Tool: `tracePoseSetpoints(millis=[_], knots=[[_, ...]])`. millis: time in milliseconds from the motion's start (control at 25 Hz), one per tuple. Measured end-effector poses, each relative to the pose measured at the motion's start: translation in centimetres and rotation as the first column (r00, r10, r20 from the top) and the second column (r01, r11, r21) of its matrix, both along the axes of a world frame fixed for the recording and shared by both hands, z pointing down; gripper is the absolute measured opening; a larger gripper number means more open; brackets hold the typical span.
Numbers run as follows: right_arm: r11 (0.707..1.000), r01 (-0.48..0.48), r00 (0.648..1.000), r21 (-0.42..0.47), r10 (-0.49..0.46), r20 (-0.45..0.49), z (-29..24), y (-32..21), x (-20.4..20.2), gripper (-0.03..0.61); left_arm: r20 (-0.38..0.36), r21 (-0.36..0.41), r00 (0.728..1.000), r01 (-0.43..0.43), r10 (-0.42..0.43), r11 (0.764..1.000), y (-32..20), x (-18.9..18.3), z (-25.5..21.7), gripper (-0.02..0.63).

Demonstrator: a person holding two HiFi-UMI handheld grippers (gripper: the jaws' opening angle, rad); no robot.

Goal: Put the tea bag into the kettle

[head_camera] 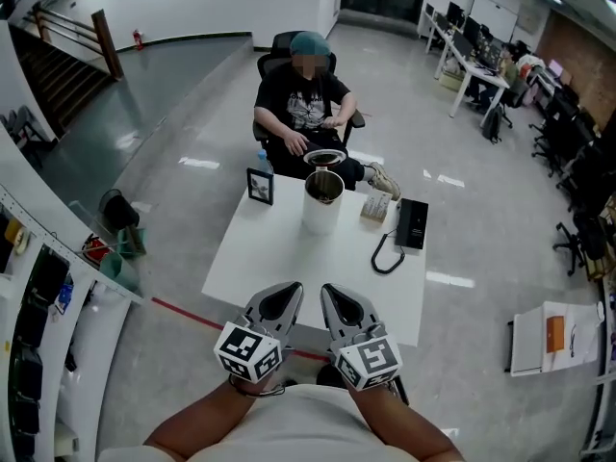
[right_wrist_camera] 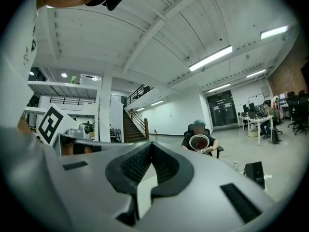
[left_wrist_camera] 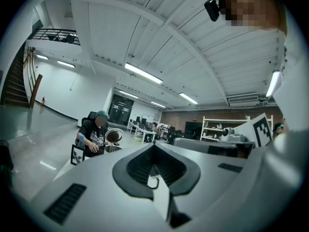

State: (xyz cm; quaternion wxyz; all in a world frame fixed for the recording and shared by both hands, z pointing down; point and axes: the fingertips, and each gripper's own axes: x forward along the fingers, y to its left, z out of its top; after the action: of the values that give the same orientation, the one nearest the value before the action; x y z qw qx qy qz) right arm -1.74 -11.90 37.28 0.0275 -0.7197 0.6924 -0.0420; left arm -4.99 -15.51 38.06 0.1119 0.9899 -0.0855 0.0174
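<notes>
The left gripper [head_camera: 289,295] hangs over the near edge of the worktop [head_camera: 279,258], jaws pressed together on nothing. Well ahead of it and a little left stands a picture frame [head_camera: 260,186]. The kettle [head_camera: 323,200] stands well ahead of both grippers. The right gripper [head_camera: 332,296] is likewise closed and empty. Ahead and right of it, beside the kettle, lies a small tan packet [head_camera: 378,208]; I cannot tell whether it is the tea bag.

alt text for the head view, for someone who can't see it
The left gripper and right gripper are held side by side, fingers shut and empty, at the near edge of a white table. Farther back stand an open-lidded steel kettle, a small framed picture and a black corded device, with a seated person beyond.
</notes>
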Motion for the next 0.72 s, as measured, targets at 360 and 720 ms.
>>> tracePoseSetpoints(millis=[360,720], knots=[[0.997,0.038,0.999,0.064,-0.037,-0.025,-2.2,3.9,-5.4,0.012,-0.024,0.039,1.0,0.014,-0.013,0.999,3.3,-4.9,-1.6,0.008],[0.999,0.02,0.999,0.047,-0.018,-0.052,-2.1,5.2,-6.0,0.012,-0.05,0.057,0.999,0.007,-0.004,0.998,4.9,-5.1,-2.2,0.008]])
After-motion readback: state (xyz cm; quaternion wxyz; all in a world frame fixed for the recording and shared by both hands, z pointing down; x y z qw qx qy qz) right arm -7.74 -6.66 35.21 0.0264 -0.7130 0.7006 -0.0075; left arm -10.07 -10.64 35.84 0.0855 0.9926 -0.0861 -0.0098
